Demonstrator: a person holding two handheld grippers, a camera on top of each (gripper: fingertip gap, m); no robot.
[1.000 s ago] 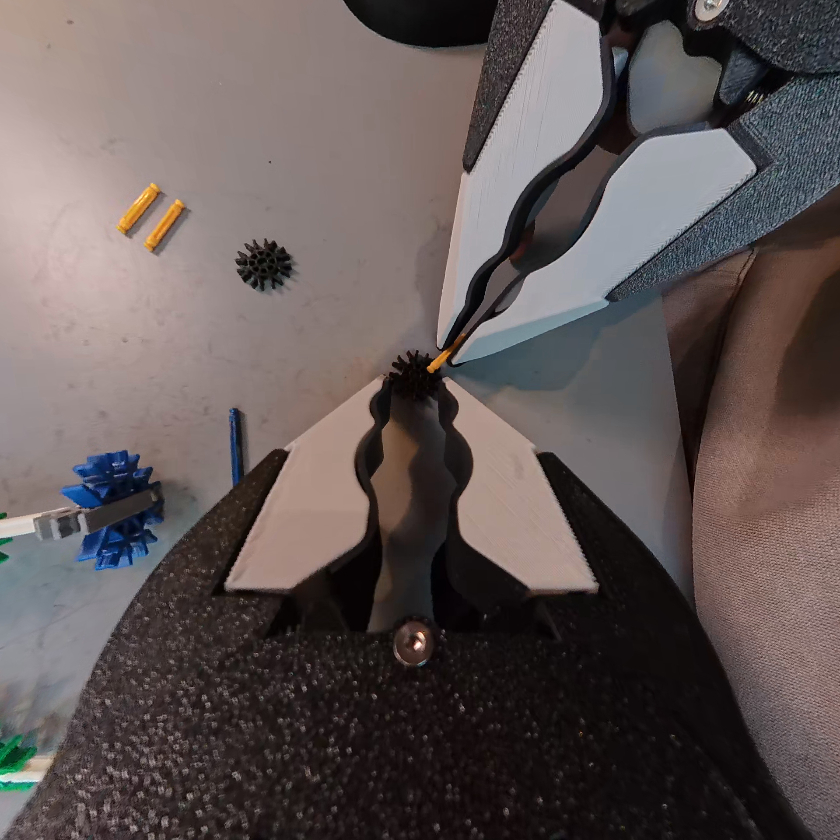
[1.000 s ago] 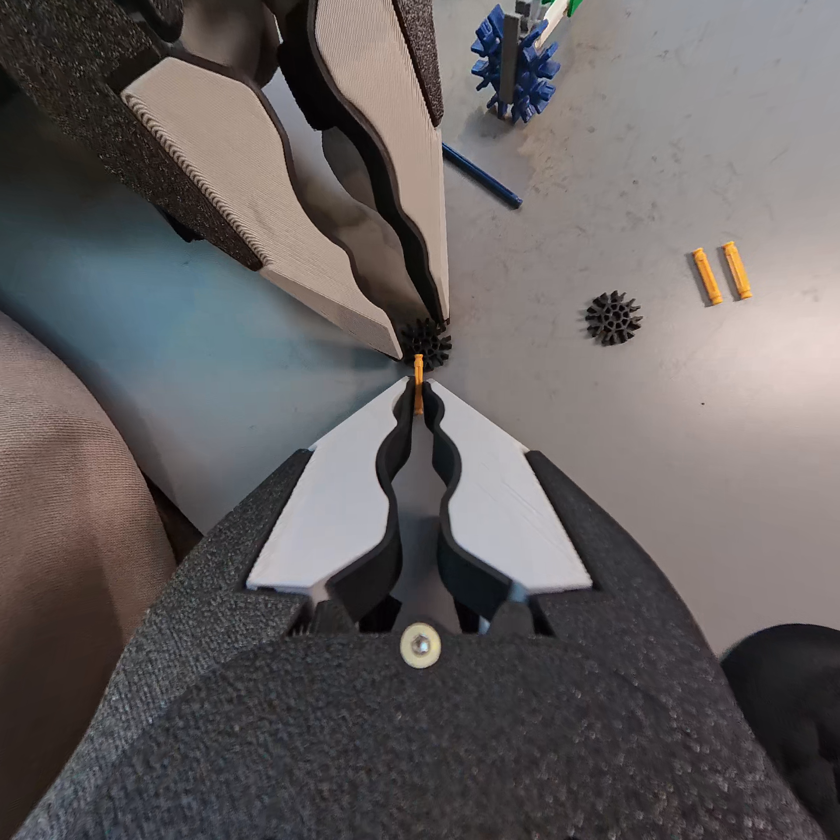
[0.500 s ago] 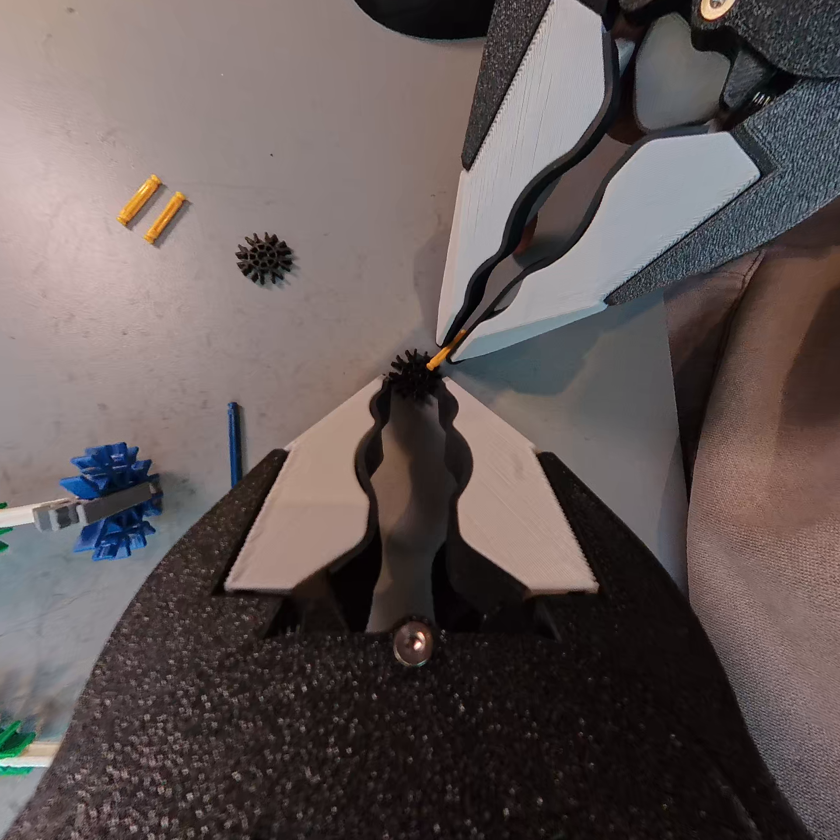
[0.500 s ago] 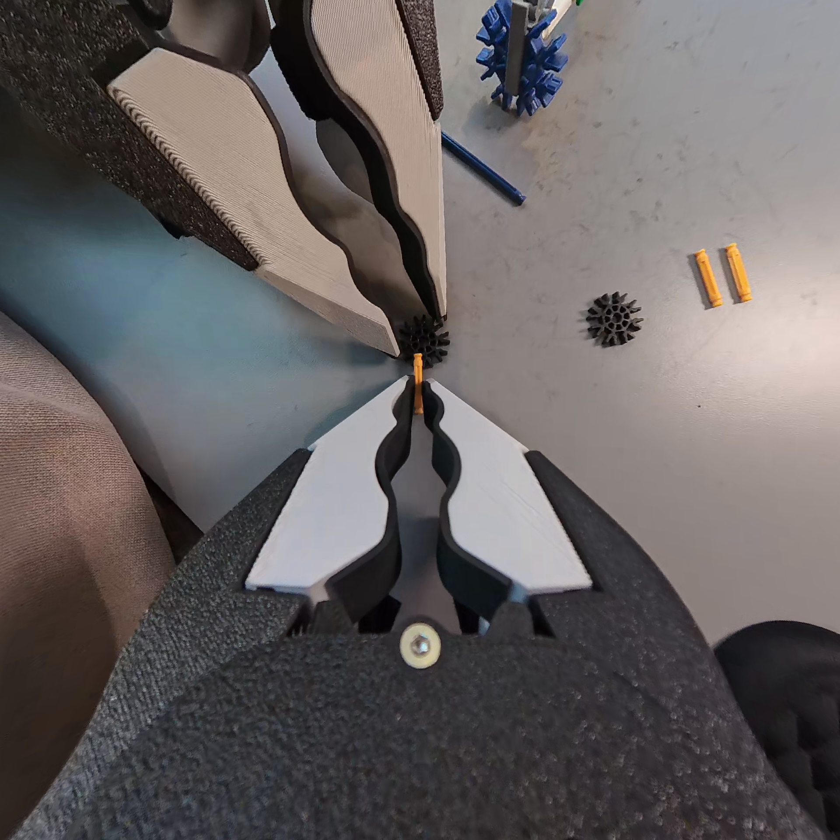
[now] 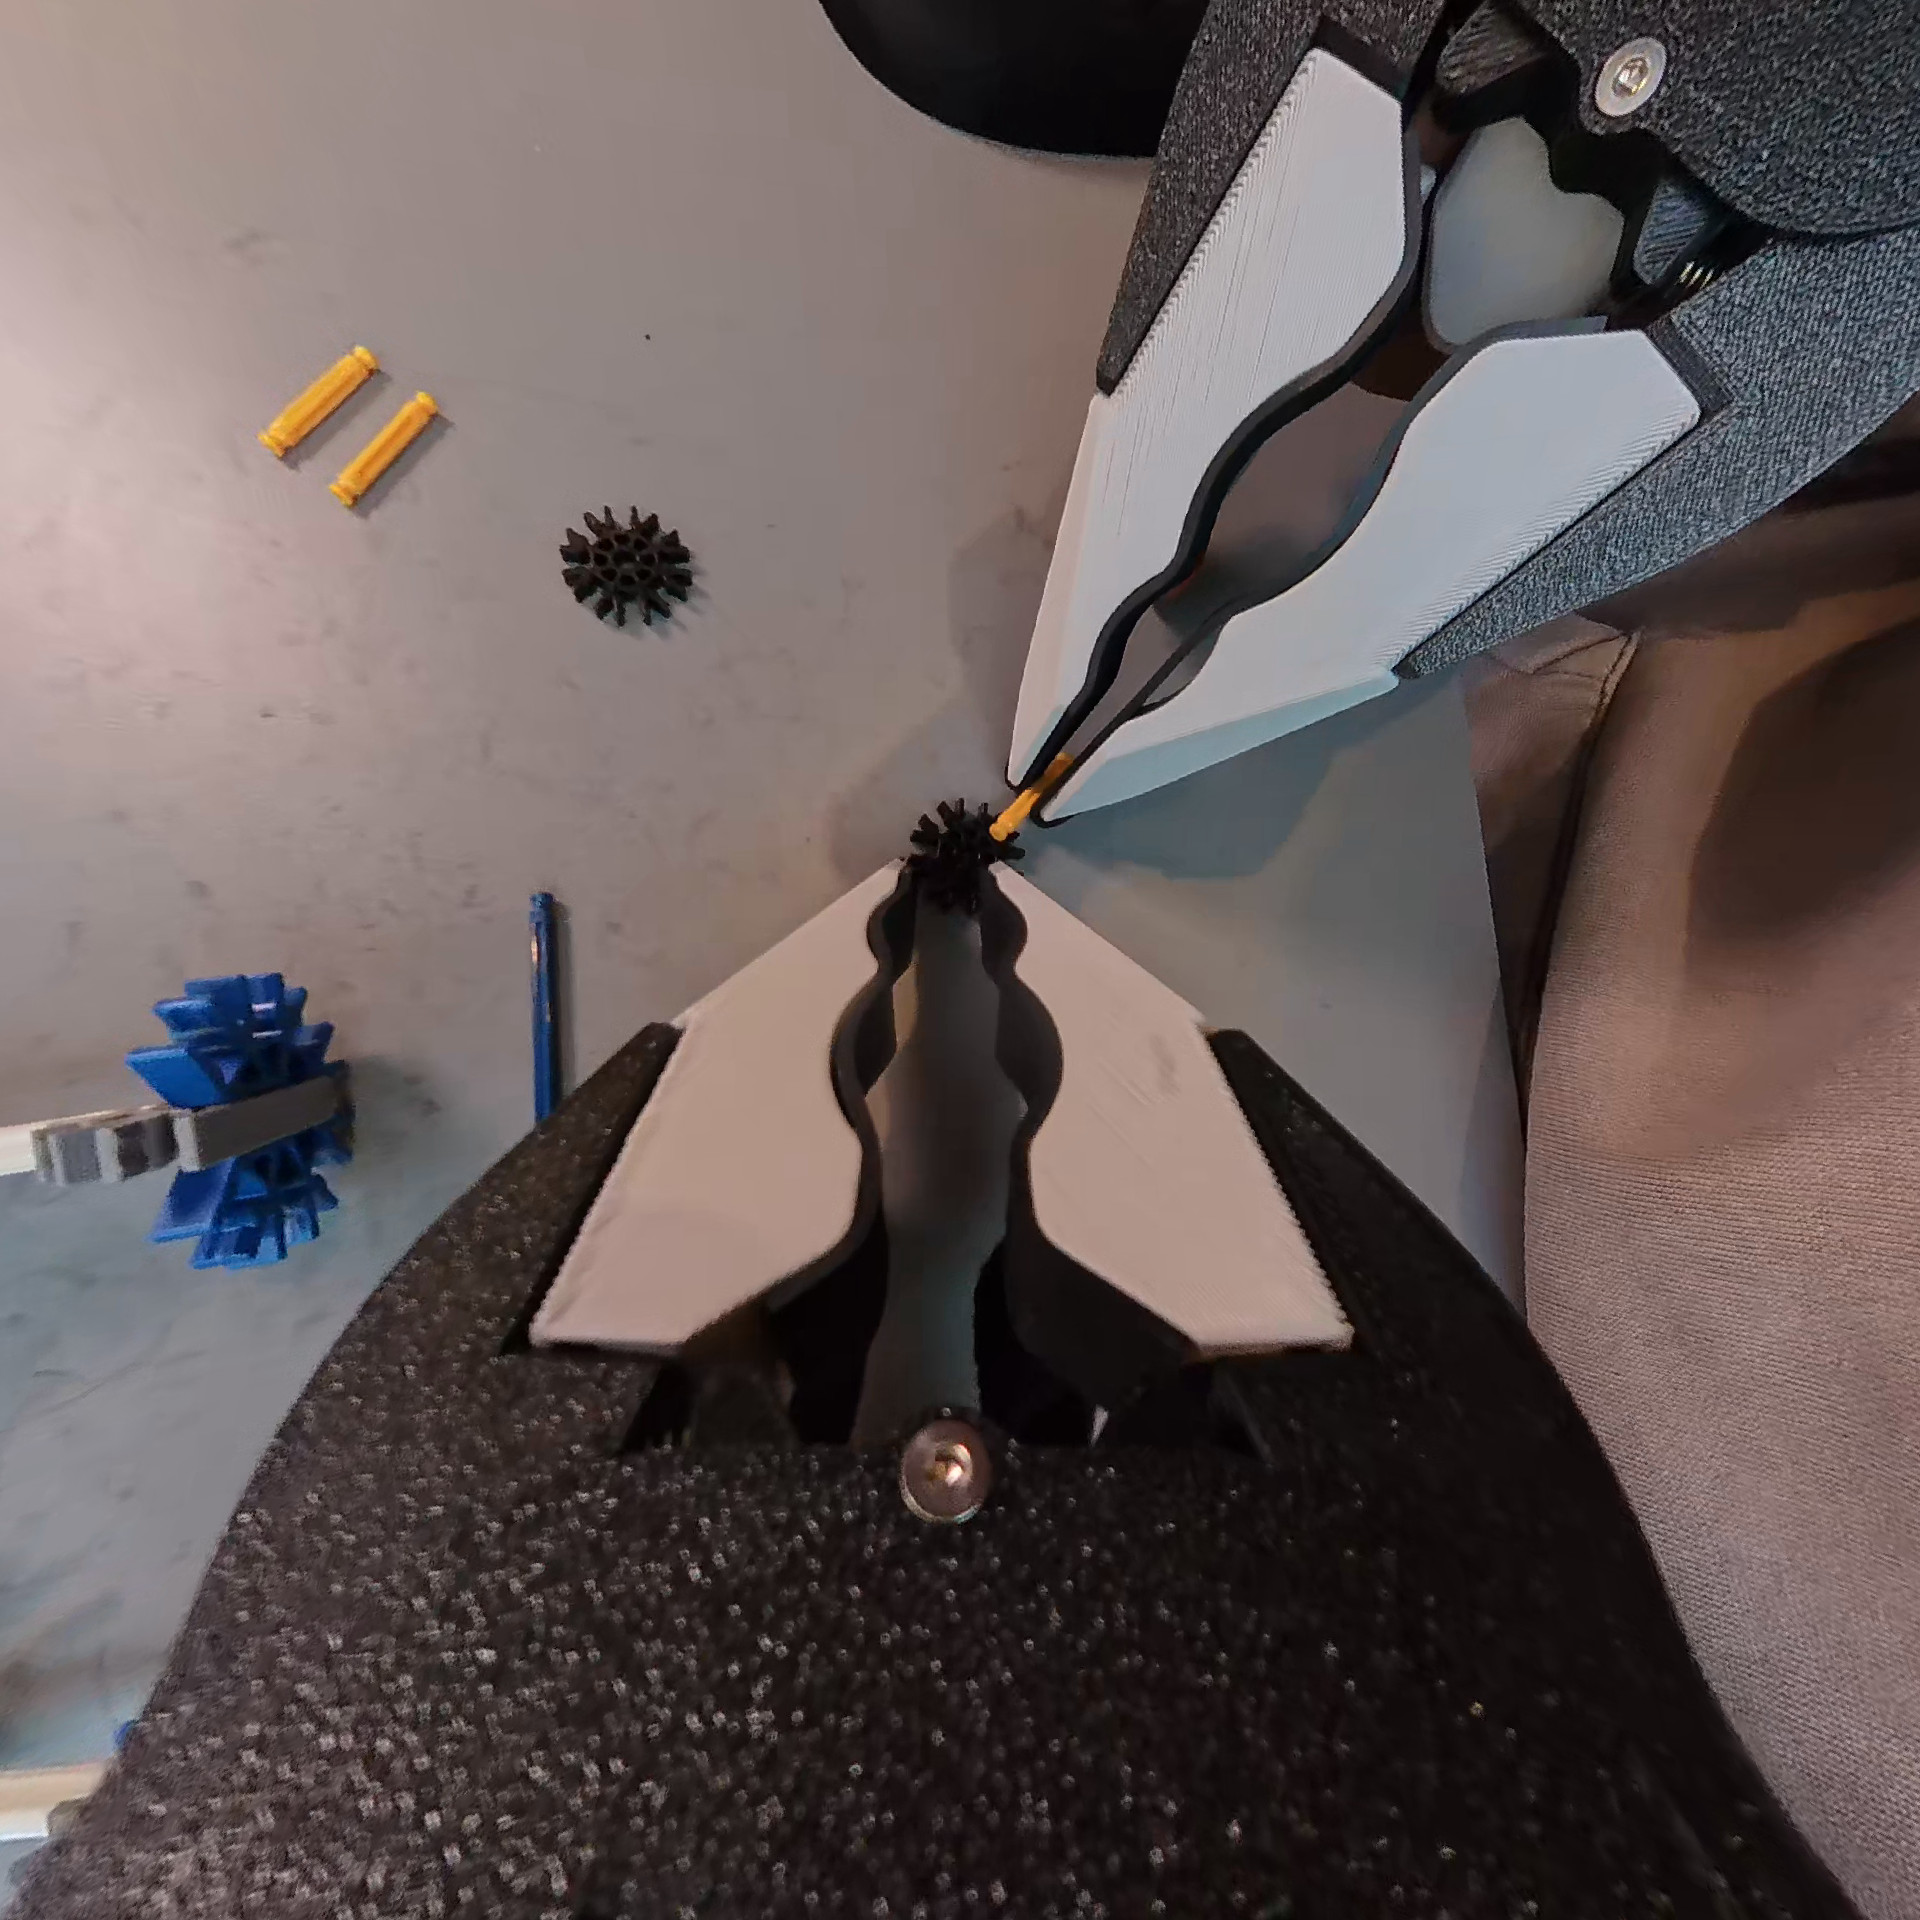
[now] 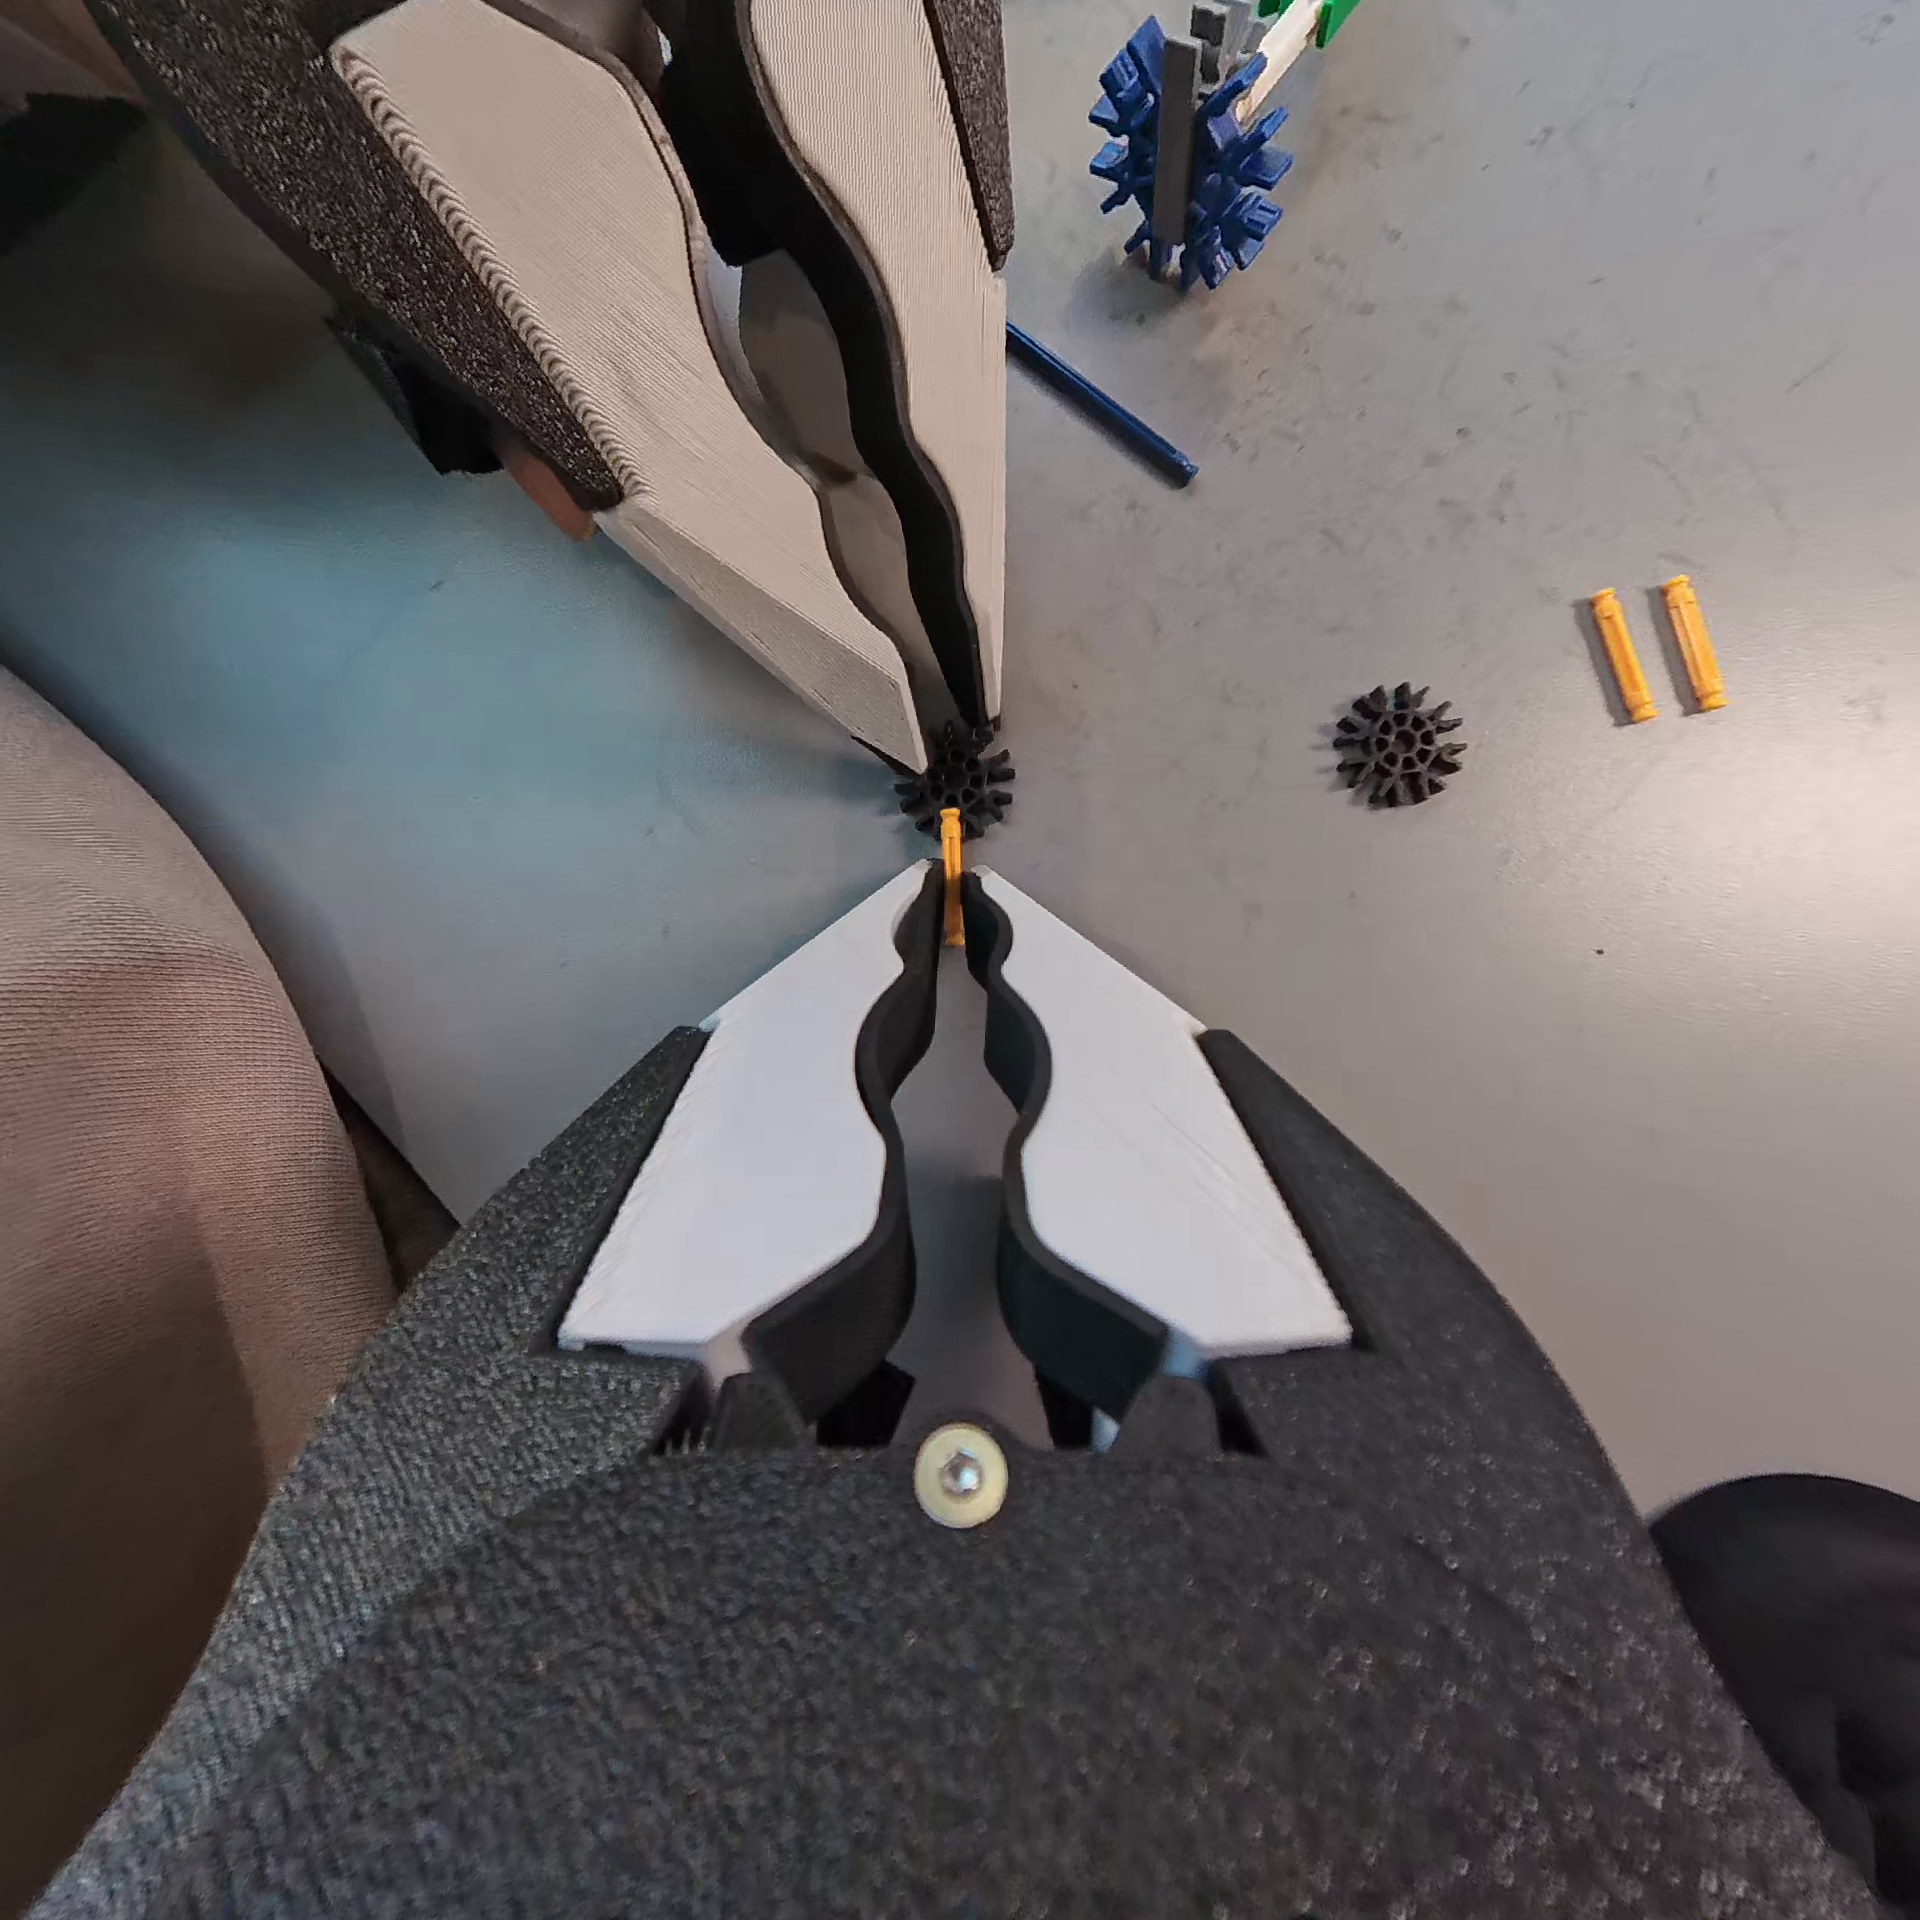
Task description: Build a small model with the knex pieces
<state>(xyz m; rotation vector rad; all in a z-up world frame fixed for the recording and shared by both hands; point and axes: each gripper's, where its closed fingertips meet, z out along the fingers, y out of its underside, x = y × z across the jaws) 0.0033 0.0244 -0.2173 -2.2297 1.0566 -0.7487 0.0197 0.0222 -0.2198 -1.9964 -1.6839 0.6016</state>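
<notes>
Now L gripper (image 5: pixel 954 873) grips black connector (image 5: pixel 961 847); R gripper (image 6: pixel 951 883) grips orange rod (image 6: pixel 951 878).

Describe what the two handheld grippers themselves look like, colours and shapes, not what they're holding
Both match. The left gripper and the right gripper each have a speckled, rough-textured black body with a round silver screw at its centre. Two light grey, wedge-shaped fingers with fine printed ridges taper to a point, and each is lined inside with a wavy black pad. No cables or markings show.
</notes>
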